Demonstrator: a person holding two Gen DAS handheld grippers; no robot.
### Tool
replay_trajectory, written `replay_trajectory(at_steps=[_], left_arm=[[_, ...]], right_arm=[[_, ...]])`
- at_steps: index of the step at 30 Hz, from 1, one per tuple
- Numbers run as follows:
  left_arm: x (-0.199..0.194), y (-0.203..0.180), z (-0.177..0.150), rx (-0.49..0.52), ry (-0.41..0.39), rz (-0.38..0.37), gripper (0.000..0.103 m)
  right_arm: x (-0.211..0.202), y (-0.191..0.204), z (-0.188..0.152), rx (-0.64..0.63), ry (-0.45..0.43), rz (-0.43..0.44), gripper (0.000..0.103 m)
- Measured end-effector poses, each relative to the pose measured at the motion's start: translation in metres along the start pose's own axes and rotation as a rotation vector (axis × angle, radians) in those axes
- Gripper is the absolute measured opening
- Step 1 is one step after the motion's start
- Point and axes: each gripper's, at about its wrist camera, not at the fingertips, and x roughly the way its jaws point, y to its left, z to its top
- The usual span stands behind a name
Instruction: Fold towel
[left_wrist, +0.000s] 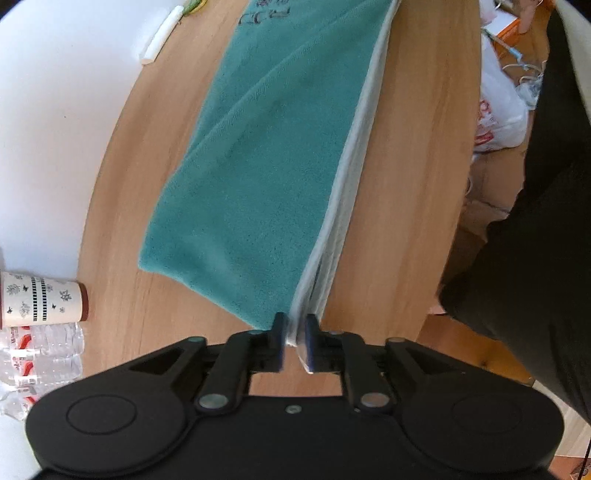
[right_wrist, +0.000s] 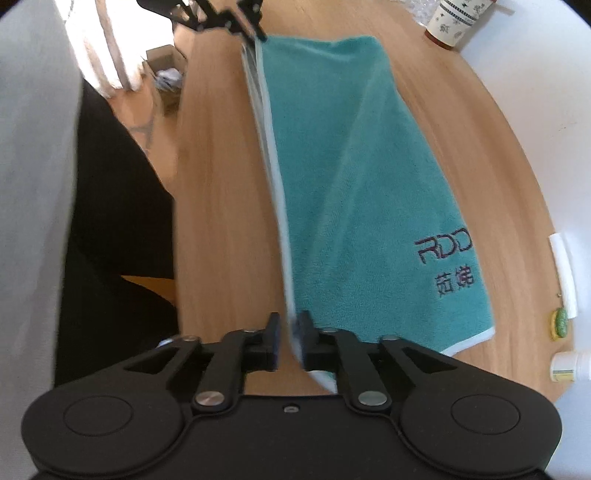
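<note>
I have the teal towel (left_wrist: 258, 155) by its near long edge, one corner in each gripper. It lies lengthwise on the round wooden table (left_wrist: 417, 147), and the white-trimmed edge is lifted off the wood in a taut line between my two hands. In the left wrist view it fills the centre and upper part of the frame; in the right wrist view it runs up the middle, with the embroidered logo at right.

My left gripper (left_wrist: 295, 332) has its jaws parted only a little, with the white hem between them. The cloth looks loose in the gap, not squeezed (I can't tell whether the pads really bite). My right gripper (right_wrist: 290, 328) is the same: a narrow gap, with the hem running through it and leaning on the right-hand pad (right_wrist: 306, 332).

In my judgement the step is to carry this edge over to the far edge for a lengthwise fold. To do it well, I pinch both corners firmly first, because a half-open jaw will drop the hem mid-swing. I keep the edge taut and both hands level so the fold line comes out straight. I move both ends together across the frame, towards the towel's far side. I land trim on trim and only then let go.

The patterned cup (left_wrist: 44, 299) at the left edge sits near the towel's corner (worth avoiding). The dark clothing (left_wrist: 535, 221) is at right.
</note>
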Motion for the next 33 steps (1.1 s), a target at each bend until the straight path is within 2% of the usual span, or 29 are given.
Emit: replay_trajectory(at_steps=[2, 5, 9, 11, 12, 14, 15, 17, 19, 21, 22, 24, 27, 29, 31, 33], left_arm=[[-0.011, 0.01, -0.002, -0.047, -0.025, -0.041, 0.029], [-0.02, 0.03, -0.005, -0.131, -0.053, -0.05, 0.031], [-0.019, 0.058, -0.004, -0.235, -0.086, -0.036, 0.035], [-0.018, 0.066, -0.003, -0.255, -0.106, -0.01, 0.037], [-0.015, 0.074, 0.001, -0.272, -0.122, 0.038, 0.038], [-0.005, 0.091, 0.008, -0.373, -0.131, 0.127, 0.038], [0.001, 0.105, 0.014, -0.471, -0.155, 0.107, 0.038], [0.003, 0.107, 0.018, -0.51, -0.186, 0.113, 0.038], [0.009, 0.114, 0.027, -0.602, -0.22, 0.097, 0.038], [0.014, 0.118, 0.03, -0.683, -0.223, 0.057, 0.038], [0.018, 0.12, 0.032, -0.713, -0.232, 0.001, 0.038], [0.029, 0.118, 0.035, -0.714, -0.204, -0.022, 0.038], [0.042, 0.116, 0.036, -0.713, -0.172, -0.009, 0.038], [0.049, 0.117, 0.036, -0.723, -0.141, -0.043, 0.038], [0.056, 0.119, 0.03, -0.724, -0.136, -0.036, 0.04], [0.057, 0.122, 0.027, -0.73, -0.139, -0.049, 0.047]], right_arm=[[-0.01, -0.011, -0.003, 0.06, -0.015, 0.004, 0.018], [-0.023, -0.031, -0.005, 0.179, -0.059, -0.013, 0.018], [-0.018, -0.05, 0.008, 0.347, -0.117, -0.115, 0.018], [-0.011, -0.062, 0.013, 0.446, -0.125, -0.171, 0.018], [-0.006, -0.068, 0.015, 0.487, -0.129, -0.196, 0.018], [0.003, -0.079, 0.023, 0.582, -0.146, -0.251, 0.018], [0.008, -0.085, 0.026, 0.631, -0.145, -0.26, 0.018], [0.017, -0.094, 0.031, 0.72, -0.139, -0.23, 0.018], [0.025, -0.102, 0.037, 0.807, -0.167, -0.184, 0.018], [0.029, -0.107, 0.04, 0.834, -0.172, -0.167, 0.018], [0.032, -0.106, 0.043, 0.833, -0.174, -0.172, 0.018], [0.04, -0.105, 0.048, 0.83, -0.161, -0.17, 0.018], [0.045, -0.105, 0.049, 0.834, -0.149, -0.178, 0.018], [0.047, -0.109, 0.045, 0.851, -0.154, -0.175, 0.018], [0.049, -0.112, 0.041, 0.859, -0.155, -0.177, 0.018], [0.052, -0.116, 0.039, 0.867, -0.155, -0.181, 0.018]])
